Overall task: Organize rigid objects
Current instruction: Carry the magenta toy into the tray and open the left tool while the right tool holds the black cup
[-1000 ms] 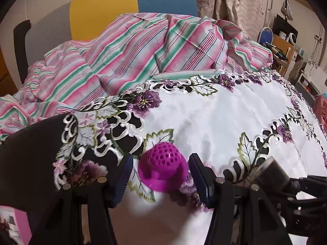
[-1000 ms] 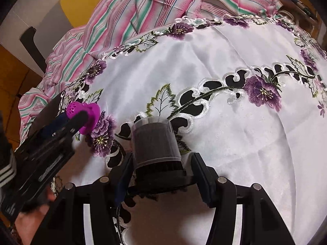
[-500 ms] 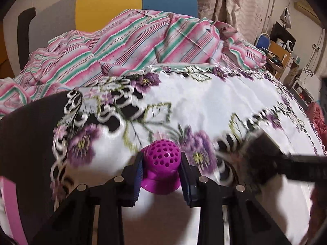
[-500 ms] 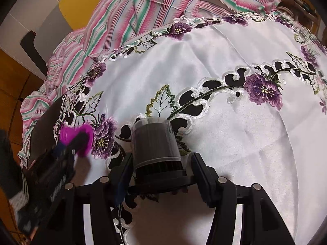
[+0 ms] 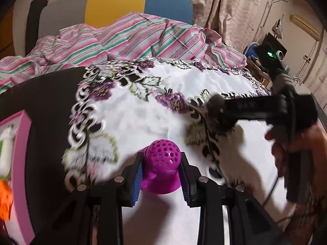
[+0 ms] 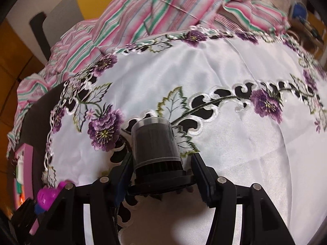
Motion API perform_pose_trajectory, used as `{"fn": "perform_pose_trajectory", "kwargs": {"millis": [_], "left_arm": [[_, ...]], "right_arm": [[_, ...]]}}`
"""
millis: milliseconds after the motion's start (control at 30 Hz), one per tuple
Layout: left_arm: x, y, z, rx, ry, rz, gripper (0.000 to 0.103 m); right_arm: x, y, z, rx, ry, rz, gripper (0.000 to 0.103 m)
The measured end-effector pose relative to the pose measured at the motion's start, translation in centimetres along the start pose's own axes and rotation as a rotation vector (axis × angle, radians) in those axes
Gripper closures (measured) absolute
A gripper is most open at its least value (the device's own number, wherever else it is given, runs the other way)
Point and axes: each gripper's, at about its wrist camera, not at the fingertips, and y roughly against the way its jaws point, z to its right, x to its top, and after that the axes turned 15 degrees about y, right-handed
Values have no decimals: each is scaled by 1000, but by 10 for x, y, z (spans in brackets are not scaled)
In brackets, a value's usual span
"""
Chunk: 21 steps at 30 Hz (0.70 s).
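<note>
My left gripper (image 5: 161, 169) is shut on a magenta perforated dome-shaped piece (image 5: 161, 163) and holds it above the white embroidered tablecloth (image 5: 143, 112). The piece also shows at the lower left of the right wrist view (image 6: 48, 197). My right gripper (image 6: 161, 169) is shut on a dark cylindrical filter with a clear cap (image 6: 155, 143), its black flange between the pads. In the left wrist view the right gripper (image 5: 216, 112) with the filter is blurred at the right.
A pink-rimmed box (image 5: 20, 163) with an orange item and a white bottle sits at the far left, also in the right wrist view (image 6: 22, 163). A striped pink-green cloth (image 5: 132, 38) lies behind the tablecloth. A chair (image 5: 114, 6) stands behind it.
My left gripper closed on the magenta piece, lifted it and moved back and left toward the pink box. My right gripper kept the filter and shifted a little.
</note>
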Motion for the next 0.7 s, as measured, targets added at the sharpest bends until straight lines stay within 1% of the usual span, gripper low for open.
{"fn": "perform_pose_trajectory", "kwargs": {"millis": [100,267,433,600,700], "left_arm": [[-13,15,-10,-15,29,-1,71],[-29,38,-22,-29,34,21,71],[-39,61,-33,-47,48,44,71],[-47,85,-44,-61,62,62,71],[-51,99,-54,-63,76,79,71]], "right_arm": [[0,1,-5,-19,27,4,45],[-1,7,-12,-31,50,28,45],[-5,15,-34,-37,110,52,45],[-10,19,-59,-17,160,55,45],[-14,20,-73,53,150,52,45]]}}
